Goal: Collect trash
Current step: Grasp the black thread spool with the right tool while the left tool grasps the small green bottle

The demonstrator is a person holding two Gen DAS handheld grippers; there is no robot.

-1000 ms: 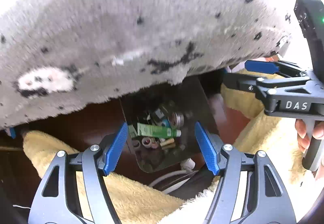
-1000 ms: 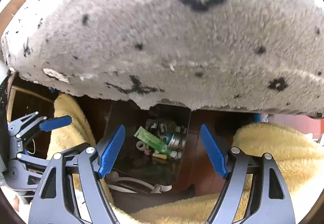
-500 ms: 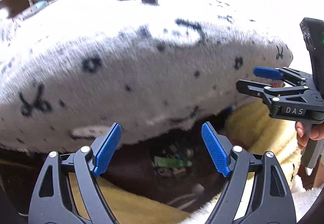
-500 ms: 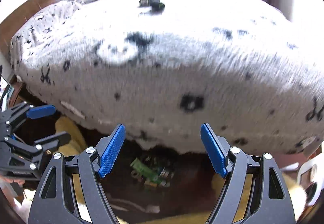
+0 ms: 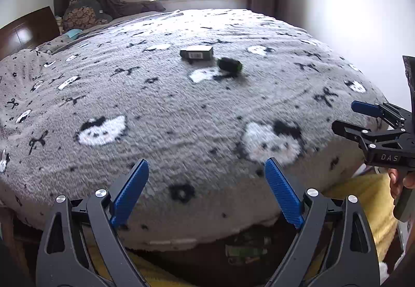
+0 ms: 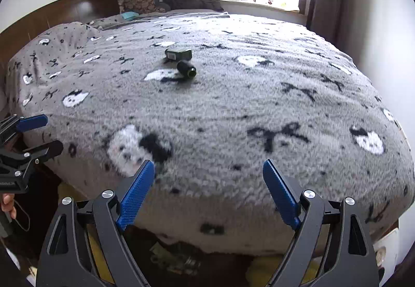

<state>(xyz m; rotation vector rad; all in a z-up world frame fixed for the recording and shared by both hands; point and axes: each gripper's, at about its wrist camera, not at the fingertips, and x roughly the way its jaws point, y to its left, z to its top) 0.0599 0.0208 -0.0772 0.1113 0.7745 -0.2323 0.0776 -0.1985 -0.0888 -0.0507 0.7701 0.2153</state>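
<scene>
Left wrist view, box (image 5: 196,53) beside bottle (image 5: 229,64) (touching unclear), blanket (image 5: 181,110)

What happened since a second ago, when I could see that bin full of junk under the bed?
Both views swung up from the bin at the bed's edge to the top of the grey blanket, where a small box and a dark bottle lie. The left hand-held gripper and right hand-held gripper are opening, empty. The bin's trash looks unmoved.
</scene>
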